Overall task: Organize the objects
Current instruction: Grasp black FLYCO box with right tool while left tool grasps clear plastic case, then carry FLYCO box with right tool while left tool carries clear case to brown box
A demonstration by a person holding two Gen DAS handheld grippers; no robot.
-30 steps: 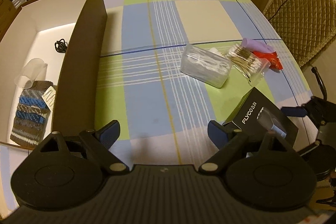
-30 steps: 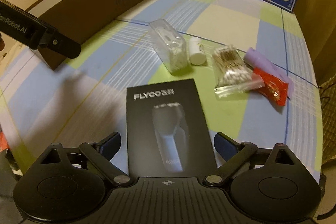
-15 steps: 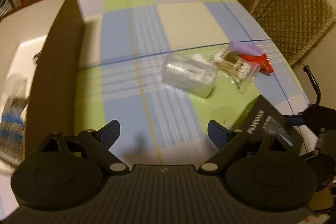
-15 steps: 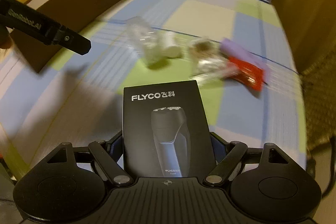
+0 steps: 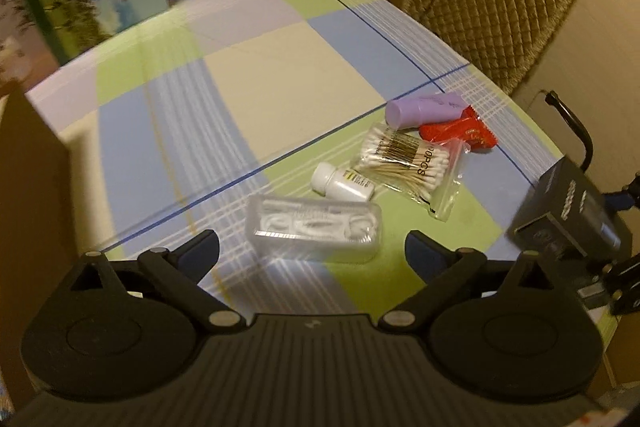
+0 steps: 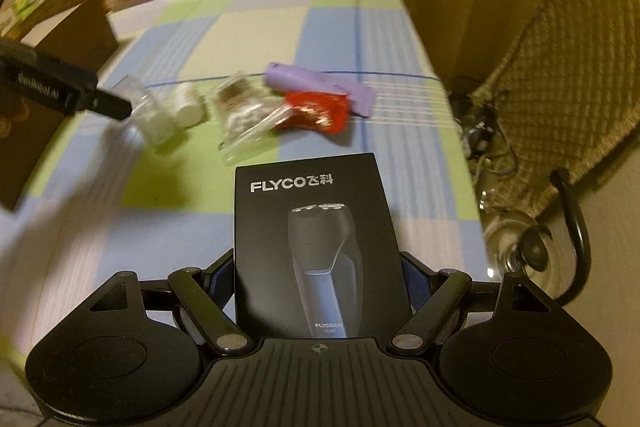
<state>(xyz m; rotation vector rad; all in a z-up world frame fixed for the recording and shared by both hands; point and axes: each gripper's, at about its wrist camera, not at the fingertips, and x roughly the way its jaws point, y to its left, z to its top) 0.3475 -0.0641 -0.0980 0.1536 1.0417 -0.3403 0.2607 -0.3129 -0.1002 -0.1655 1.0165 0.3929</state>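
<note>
Since a second ago, both hand-held grippers have shifted over the checked tablecloth (image 5: 256,67). In the left wrist view the brown storage box has slid almost out of the frame at the left edge, and the clear plastic case (image 5: 314,229) now sits low in the centre. The left gripper (image 5: 312,251) has just been opening its jaws; they stand spread wide on either side of the case without touching it. The case's long axis runs left to right across the frame, crosswise to the fingers.

Just above it lies a small white bottle (image 5: 342,183), tipped on its side with its cap toward the left. Right of that is a zip bag of cotton swabs (image 5: 412,167), then a lilac tube (image 5: 426,109) lying against a red packet (image 5: 460,133) in the upper right.

In the right wrist view the right gripper (image 6: 316,283) has closed over the last second and now pinches a black shaver box (image 6: 314,247) by its two long sides. The box is at the lower centre of the frame, lifted off the cloth, its long axis pointing straight away from the camera, the printed brand name at the far end. In the left wrist view the same box shows at the right edge.
</note>
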